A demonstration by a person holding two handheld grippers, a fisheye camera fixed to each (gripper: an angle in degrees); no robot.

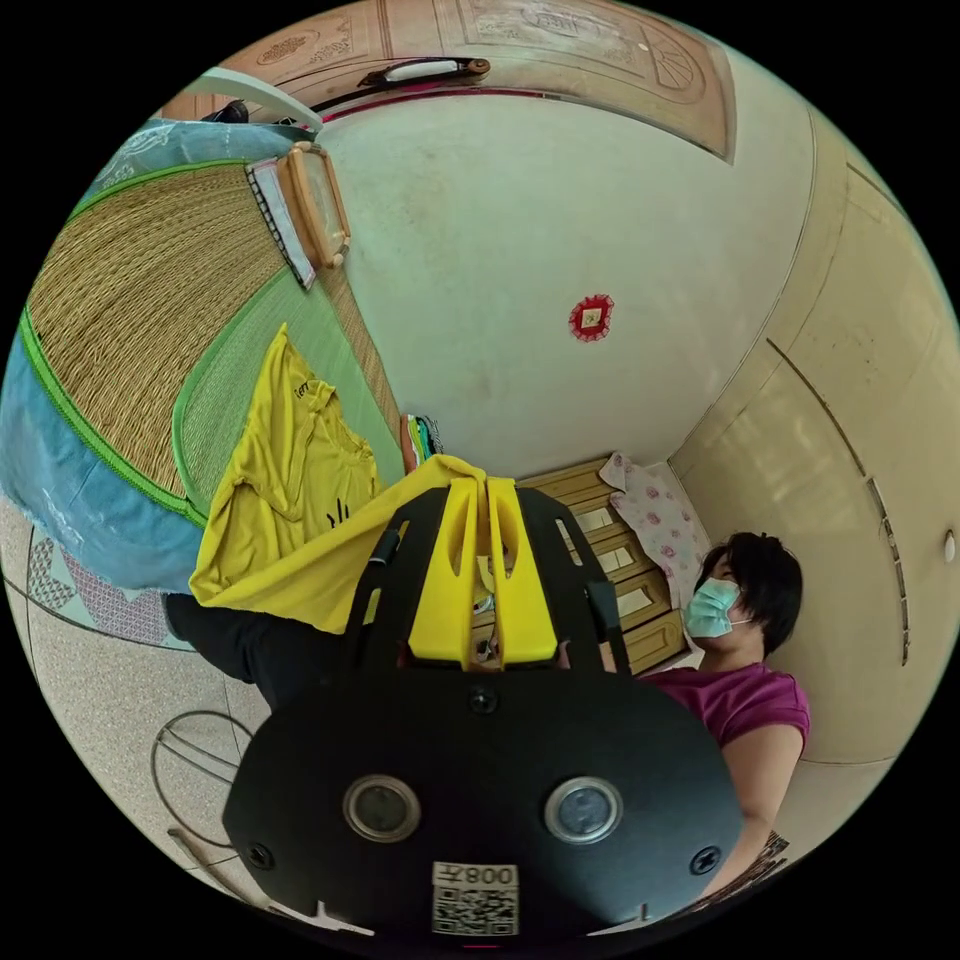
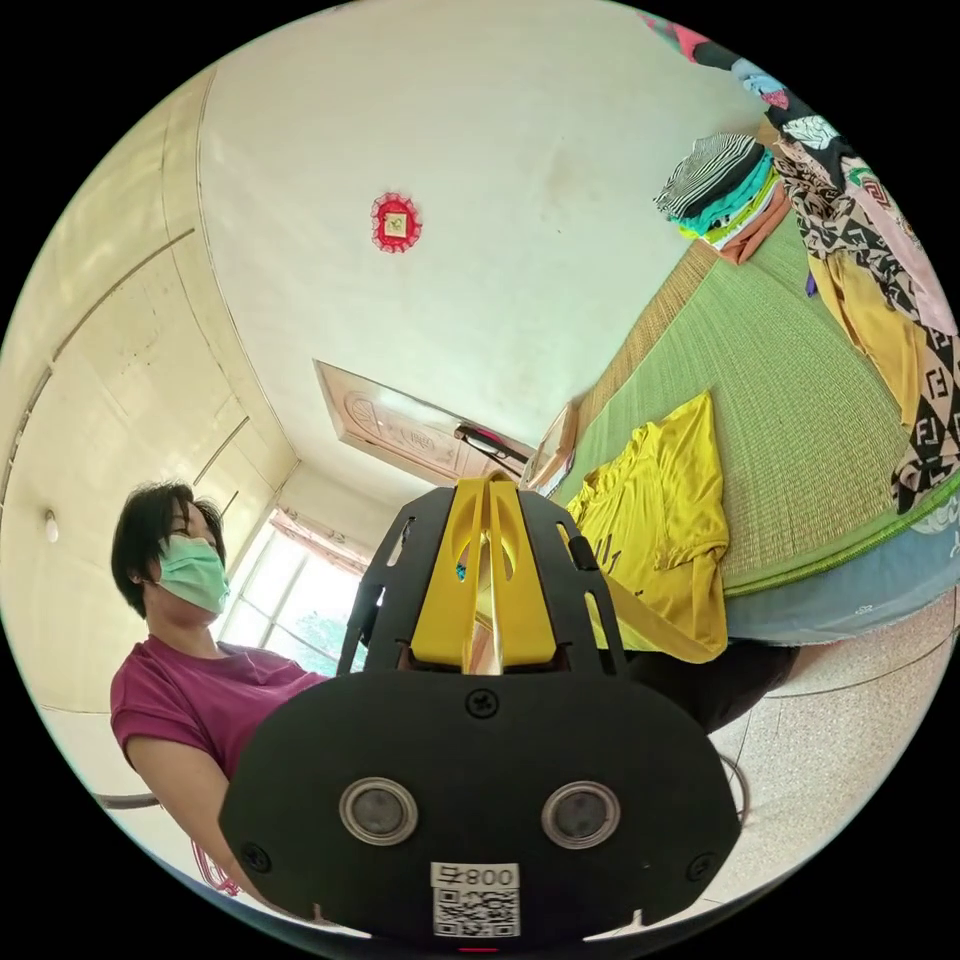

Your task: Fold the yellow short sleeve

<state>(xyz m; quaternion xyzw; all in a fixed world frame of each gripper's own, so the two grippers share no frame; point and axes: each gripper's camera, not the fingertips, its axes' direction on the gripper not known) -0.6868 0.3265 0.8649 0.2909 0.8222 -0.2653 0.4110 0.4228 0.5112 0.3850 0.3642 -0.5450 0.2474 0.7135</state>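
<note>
In your left gripper view, your left tongs [image 1: 487, 487] have their jaws pressed together, with an edge of the yellow shirt [image 1: 290, 470] caught at the tips. From there the cloth runs out toward 9 o'clock, drawn taut in a band, and then spreads over the green mat [image 1: 215, 400] on the bed. Part of the shirt hangs off the bed's edge over the blue sheet [image 1: 70, 470]. The person [image 1: 745, 650] stands at 4 o'clock of those tongs, in front of a wooden dresser [image 1: 610, 560].

In your right gripper view, your right tongs [image 2: 489, 483] are narrowed almost shut. A yellow strip of the shirt [image 2: 660, 520] leads up to their right side, but you cannot tell from here whether the jaws actually grip it. The shirt itself lies at 3 o'clock of the tongs, flat on the mat [image 2: 800, 400], its lower edge drooping past the mat's border. Well beyond it, at 1 o'clock, sit a stack of folded clothes [image 2: 725, 185] and some patterned garments [image 2: 880, 260].
</note>
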